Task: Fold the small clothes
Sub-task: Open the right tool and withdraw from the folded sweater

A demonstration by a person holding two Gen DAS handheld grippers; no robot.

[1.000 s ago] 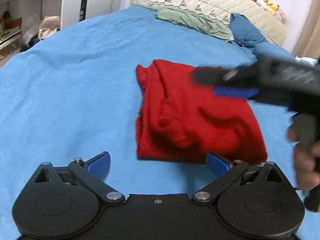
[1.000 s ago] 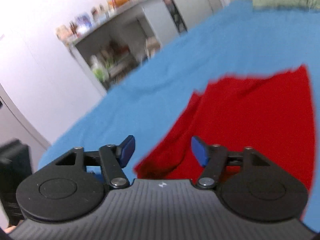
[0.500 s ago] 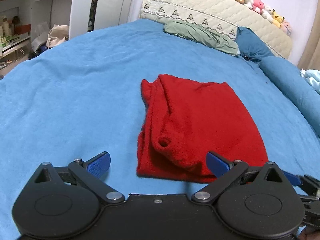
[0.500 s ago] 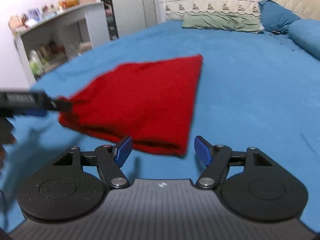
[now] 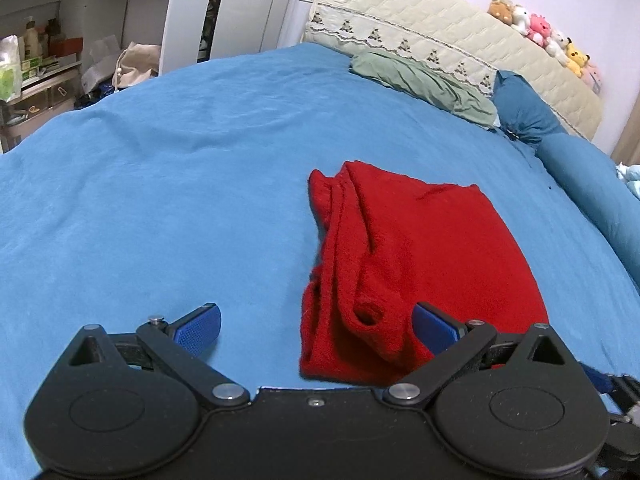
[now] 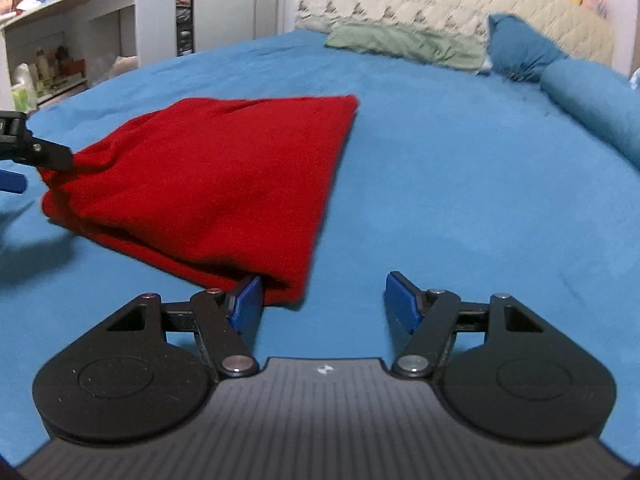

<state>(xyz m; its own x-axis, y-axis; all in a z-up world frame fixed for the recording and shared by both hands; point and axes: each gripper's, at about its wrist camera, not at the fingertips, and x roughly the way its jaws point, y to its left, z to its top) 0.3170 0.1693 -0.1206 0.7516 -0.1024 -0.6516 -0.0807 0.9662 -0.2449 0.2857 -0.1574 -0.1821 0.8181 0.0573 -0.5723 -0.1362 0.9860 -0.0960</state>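
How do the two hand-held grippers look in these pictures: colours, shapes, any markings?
The left hand-held gripper has a smooth black body, two round black discs, black link arms with silver rivets, and blue textured pads. The right hand-held gripper is built alike, but its body is ribbed dark grey with a small white mark. No sleeve or cable is clearly visible.

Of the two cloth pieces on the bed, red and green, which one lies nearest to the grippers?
The red garment, lying just ahead of both grippers; the green cloth lies far off by the headboard.
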